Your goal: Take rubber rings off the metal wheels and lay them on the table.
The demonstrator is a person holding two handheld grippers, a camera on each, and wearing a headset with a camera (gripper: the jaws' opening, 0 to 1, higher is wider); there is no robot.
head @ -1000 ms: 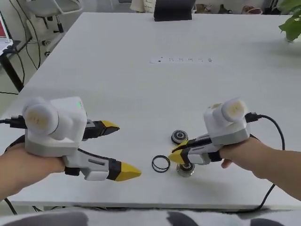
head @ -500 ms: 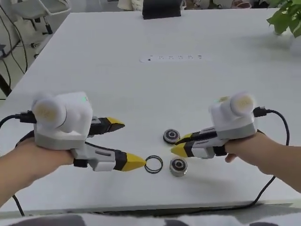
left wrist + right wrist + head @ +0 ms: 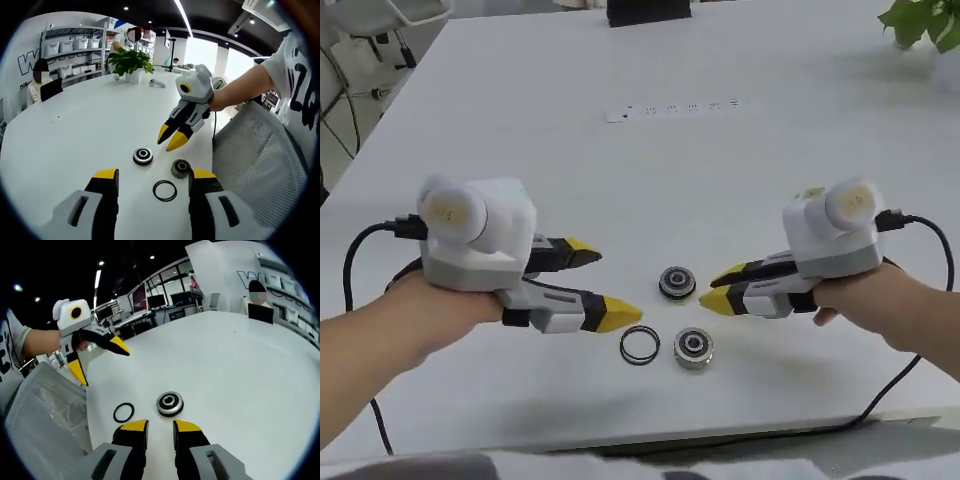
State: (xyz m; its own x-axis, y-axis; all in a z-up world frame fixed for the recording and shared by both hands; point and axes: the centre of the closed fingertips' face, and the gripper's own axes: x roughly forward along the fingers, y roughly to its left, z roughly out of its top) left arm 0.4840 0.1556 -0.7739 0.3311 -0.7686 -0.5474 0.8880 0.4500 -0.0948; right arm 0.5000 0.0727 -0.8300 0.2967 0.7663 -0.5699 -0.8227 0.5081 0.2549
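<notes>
A loose black rubber ring (image 3: pixel 639 345) (image 3: pixel 164 190) (image 3: pixel 123 412) lies flat on the white table (image 3: pixel 620 180). Just right of it sits a bare metal wheel (image 3: pixel 693 348) (image 3: pixel 180 168). A second wheel (image 3: pixel 677 282) (image 3: pixel 143 156) (image 3: pixel 170 403), with a black rim around it, lies a little farther back. My left gripper (image 3: pixel 618 285) (image 3: pixel 154 177) hovers open to the left of the ring, holding nothing. On the other side my right gripper (image 3: pixel 712 288) (image 3: pixel 160 426) hangs above and right of the wheels, its jaws slightly parted and empty.
A white power strip (image 3: pixel 675 107) lies mid-table, a dark object (image 3: pixel 645 10) at the far edge, a plant (image 3: pixel 920 22) at the far right. Cables (image 3: pixel 930 330) trail from both grippers. A mesh chair (image 3: pixel 260 165) stands at the near edge.
My right gripper has lifted off the bare wheel and drawn back to the right. The left gripper has come in closer to the ring. The head camera has shifted.
</notes>
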